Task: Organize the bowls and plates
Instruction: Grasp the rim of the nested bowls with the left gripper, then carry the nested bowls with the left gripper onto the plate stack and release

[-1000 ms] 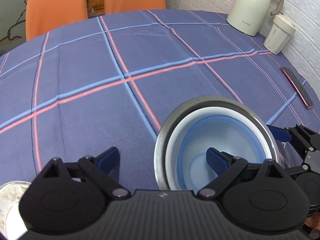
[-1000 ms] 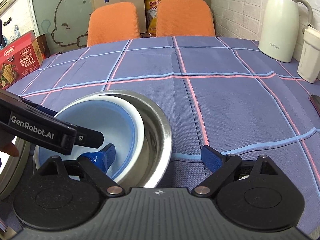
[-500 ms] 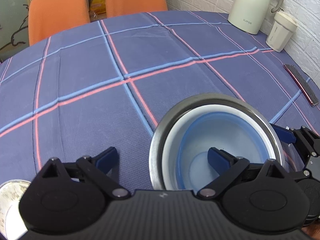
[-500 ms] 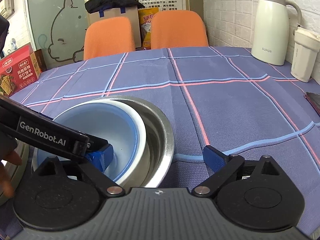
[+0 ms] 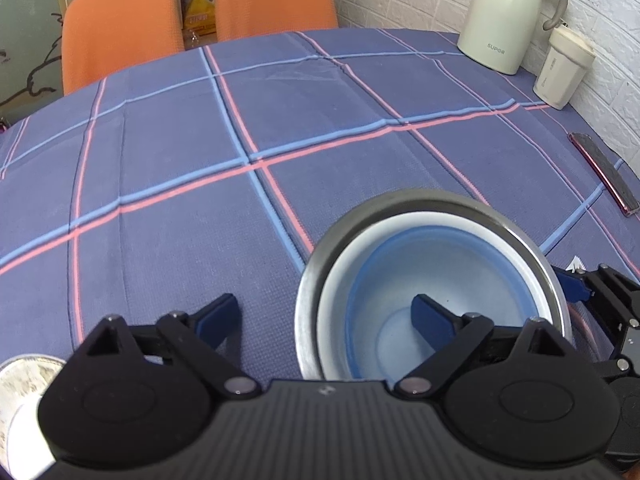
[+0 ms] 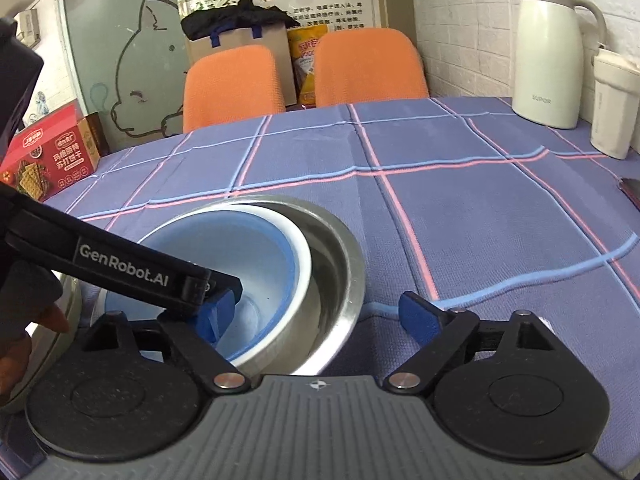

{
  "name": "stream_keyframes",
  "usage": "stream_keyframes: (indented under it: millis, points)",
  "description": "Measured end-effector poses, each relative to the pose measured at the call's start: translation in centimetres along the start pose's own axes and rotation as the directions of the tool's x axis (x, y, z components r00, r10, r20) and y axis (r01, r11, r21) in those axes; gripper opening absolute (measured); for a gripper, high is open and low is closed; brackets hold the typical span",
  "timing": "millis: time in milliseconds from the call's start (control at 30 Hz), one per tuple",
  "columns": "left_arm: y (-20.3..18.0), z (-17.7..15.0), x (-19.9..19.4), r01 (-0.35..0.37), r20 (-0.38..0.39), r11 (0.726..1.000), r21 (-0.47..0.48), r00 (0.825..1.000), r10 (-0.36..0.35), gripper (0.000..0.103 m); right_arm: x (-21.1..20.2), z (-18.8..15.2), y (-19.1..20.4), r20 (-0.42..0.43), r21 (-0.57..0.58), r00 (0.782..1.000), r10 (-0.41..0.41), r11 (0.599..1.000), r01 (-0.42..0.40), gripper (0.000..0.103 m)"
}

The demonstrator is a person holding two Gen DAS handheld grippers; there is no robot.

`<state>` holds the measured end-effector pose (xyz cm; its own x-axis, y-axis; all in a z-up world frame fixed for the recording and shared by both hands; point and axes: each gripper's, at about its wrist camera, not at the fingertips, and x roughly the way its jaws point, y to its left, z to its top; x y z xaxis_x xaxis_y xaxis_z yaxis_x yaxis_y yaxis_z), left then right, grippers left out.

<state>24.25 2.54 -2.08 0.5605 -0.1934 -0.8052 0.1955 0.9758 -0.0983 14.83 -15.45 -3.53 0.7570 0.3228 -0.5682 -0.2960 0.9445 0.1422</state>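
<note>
Three bowls sit nested on the checked tablecloth: a steel bowl (image 5: 516,236) (image 6: 340,272) outermost, a white bowl (image 5: 340,280) (image 6: 304,256) inside it, and a blue bowl (image 5: 440,272) (image 6: 248,256) innermost. My left gripper (image 5: 325,316) is open and straddles the stack's left rim, one finger inside the blue bowl and the other over the cloth. My right gripper (image 6: 318,314) is open too, astride the right rim, with its left finger in the blue bowl beside the left gripper's finger. The stack looks slightly tilted in the right wrist view.
A steel plate (image 5: 20,376) lies at the near left. A cream kettle (image 5: 504,12) and a lidded cup (image 5: 564,68) stand at the far right by the brick wall, with a phone (image 5: 604,172) near the right edge. Orange chairs (image 5: 120,20) and a red cracker box (image 6: 48,156) lie beyond.
Both cameras have pitched up a little, showing more of the chairs and wall. The bowl stack stays between the fingers, and neither gripper's gap has changed.
</note>
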Motion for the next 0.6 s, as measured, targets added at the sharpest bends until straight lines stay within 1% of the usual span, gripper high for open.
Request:
stream_keyframes:
  millis: [33,67,133,167,233,333,500,600]
  points:
    - [0.0,-0.1,-0.2,0.009,0.005,1.000,0.002,1.000,-0.009,0.077,0.0,0.1,0.0,0.001,-0.005,1.000,0.017,1.000,-0.017,0.070]
    - [-0.2,-0.1,-0.5,0.023,0.009,1.000,0.006,1.000,-0.023,0.071,0.1,0.1,0.2,0.000,-0.012,1.000,0.028,1.000,-0.028,0.066]
    - [-0.6,-0.1,-0.8,0.045,0.008,0.999,0.008,0.999,-0.045,0.047,0.1,0.1,0.6,0.002,-0.016,0.999,0.041,0.999,-0.040,0.060]
    - [-0.8,-0.1,-0.8,0.054,0.004,0.999,0.004,0.999,-0.054,0.043,0.0,0.1,0.8,0.002,-0.012,0.999,0.041,0.999,-0.041,0.057]
    - [-1.1,0.1,-0.8,0.044,-0.002,0.999,-0.003,0.999,-0.044,0.042,-0.2,0.1,1.2,0.005,-0.011,1.000,0.030,0.999,-0.030,0.054]
    - [-1.5,0.3,-0.9,0.043,-0.009,0.999,-0.013,0.999,-0.043,0.042,-0.7,0.2,1.6,-0.005,-0.004,1.000,-0.003,1.000,0.003,0.053]
    - [-2.7,0.6,-2.5,0.071,0.030,0.997,-0.003,0.997,-0.071,0.042,-2.5,0.8,1.4,0.028,-0.002,0.998,-0.048,0.999,0.048,0.053]
    - [-2.9,0.7,-3.8,0.082,0.056,0.997,-0.006,0.995,-0.082,0.042,-3.6,1.3,1.5,0.046,-0.005,0.998,-0.050,0.999,0.050,0.053]
